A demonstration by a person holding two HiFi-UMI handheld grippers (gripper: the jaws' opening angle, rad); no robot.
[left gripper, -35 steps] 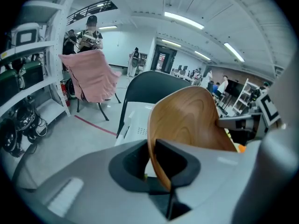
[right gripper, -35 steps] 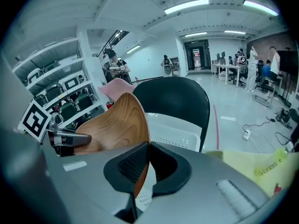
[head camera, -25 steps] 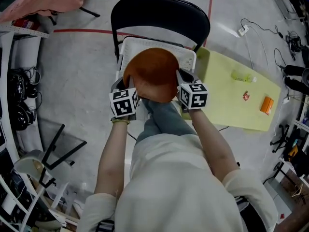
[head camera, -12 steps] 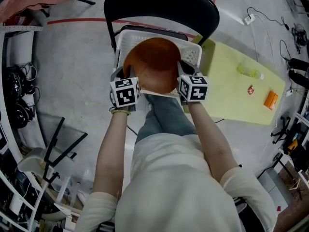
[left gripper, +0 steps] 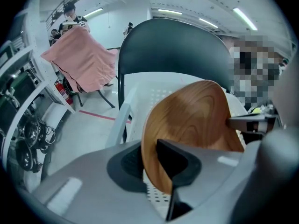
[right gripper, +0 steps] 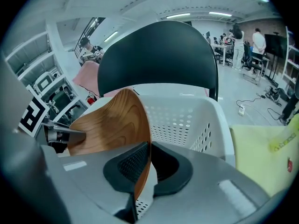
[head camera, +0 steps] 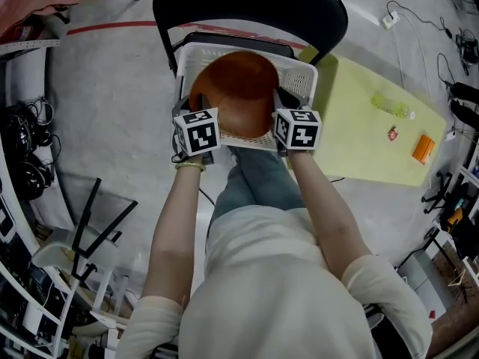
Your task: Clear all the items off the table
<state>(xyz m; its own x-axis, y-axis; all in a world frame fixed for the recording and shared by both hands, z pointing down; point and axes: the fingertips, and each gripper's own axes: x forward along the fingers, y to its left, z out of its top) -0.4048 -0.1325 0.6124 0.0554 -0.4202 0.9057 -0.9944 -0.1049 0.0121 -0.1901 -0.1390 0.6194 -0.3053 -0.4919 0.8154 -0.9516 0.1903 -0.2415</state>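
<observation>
A round wooden plate [head camera: 236,92] hangs tilted over a white perforated basket [head camera: 303,73] that stands on the seat of a black chair [head camera: 247,6]. My left gripper [head camera: 193,107] has the plate's left rim between its pads. Its jaws have just been opening a little, and the rim still lies against both pads [left gripper: 175,160]. My right gripper [head camera: 278,105] is shut on the opposite rim. In the left gripper view the plate [left gripper: 191,120] fills the middle above the basket [left gripper: 140,92]. In the right gripper view the plate [right gripper: 112,125] stands edge-on between the jaws.
A yellow-green table [head camera: 359,133] lies to the right of the chair, with a green bottle [head camera: 391,107], a small red item [head camera: 392,133] and an orange item [head camera: 423,148] on it. Shelving with cables runs along the left. A person's legs are below the basket.
Both grippers have sunk with the plate, which now sits lower and further over the basket. The plate stays between both pairs of jaws.
</observation>
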